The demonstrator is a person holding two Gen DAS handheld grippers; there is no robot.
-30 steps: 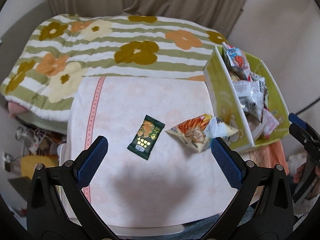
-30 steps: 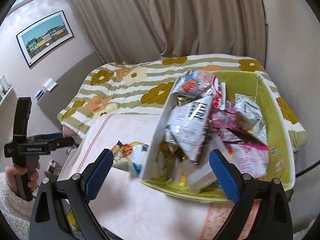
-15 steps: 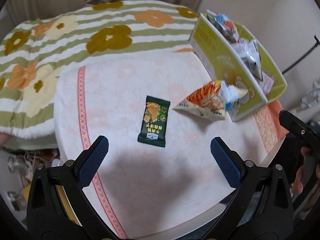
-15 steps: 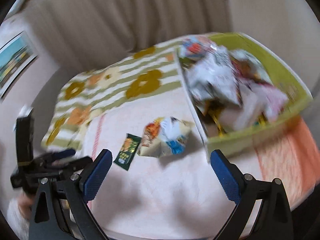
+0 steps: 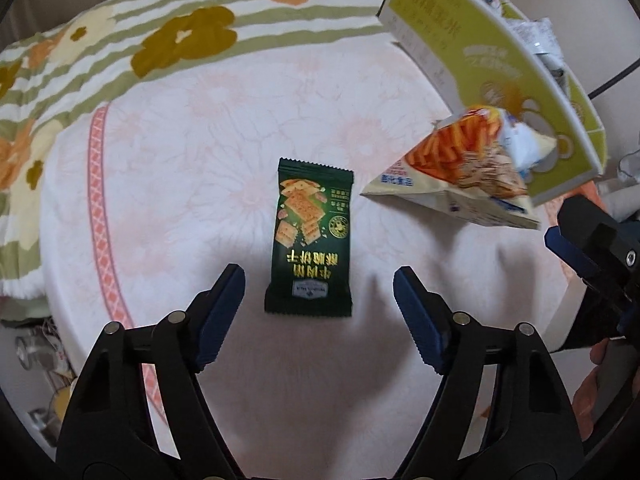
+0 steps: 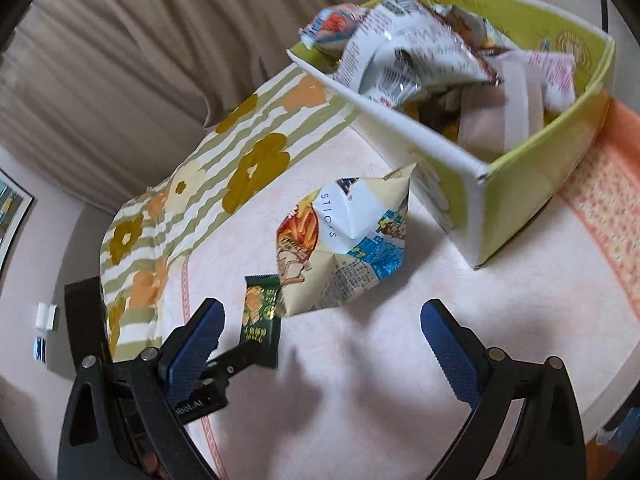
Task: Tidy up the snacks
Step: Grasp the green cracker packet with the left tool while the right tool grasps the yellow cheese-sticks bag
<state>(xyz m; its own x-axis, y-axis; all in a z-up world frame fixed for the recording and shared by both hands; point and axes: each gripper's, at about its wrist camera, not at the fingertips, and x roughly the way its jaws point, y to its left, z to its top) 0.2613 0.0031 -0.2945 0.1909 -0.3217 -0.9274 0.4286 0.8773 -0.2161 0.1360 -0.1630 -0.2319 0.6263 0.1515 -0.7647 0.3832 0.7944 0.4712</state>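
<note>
A dark green cracker packet (image 5: 310, 240) lies flat on the pink tablecloth. My left gripper (image 5: 319, 280) points down at it. The jaws are closing with the packet's near end between them, and a gap shows on each side. A cream and orange sticks bag (image 5: 460, 172) rests against the yellow-green snack box (image 5: 500, 60), which holds several packets. In the right wrist view my right gripper (image 6: 322, 312) stands open and holds nothing, just short of the sticks bag (image 6: 344, 240). The green packet (image 6: 260, 316) and the left gripper's finger (image 6: 236, 356) lie to its left.
The round table's cloth (image 5: 192, 140) ends close to a floral striped quilt (image 5: 180, 40) at the back. Brown curtains (image 6: 160, 40) hang behind. An orange cloth (image 6: 608, 200) lies beside the box (image 6: 540, 160). Clutter sits on the floor at the left (image 5: 40, 352).
Both grippers have come down close to the table. The left jaws have narrowed around the green packet. The right gripper has swung from the box to the sticks bag.
</note>
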